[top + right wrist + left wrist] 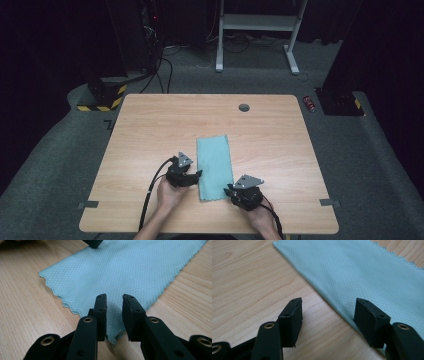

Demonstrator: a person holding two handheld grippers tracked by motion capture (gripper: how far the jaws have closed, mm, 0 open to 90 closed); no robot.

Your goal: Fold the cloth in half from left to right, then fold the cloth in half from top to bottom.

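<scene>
Left gripper point(327, 312): fingers spread, straddling the cloth point(362, 270) edge; you're risking pushing it.
Right gripper point(114, 306): fingers narrowly apart, cloth corner possibly slipping out.

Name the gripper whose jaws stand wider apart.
The left gripper: wide gap straddling the teal cloth's long edge. The right gripper's jaws stand narrowly apart.

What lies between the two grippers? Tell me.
The teal cloth lies flat on the table between the left gripper and right gripper, seen in the high view.
</scene>
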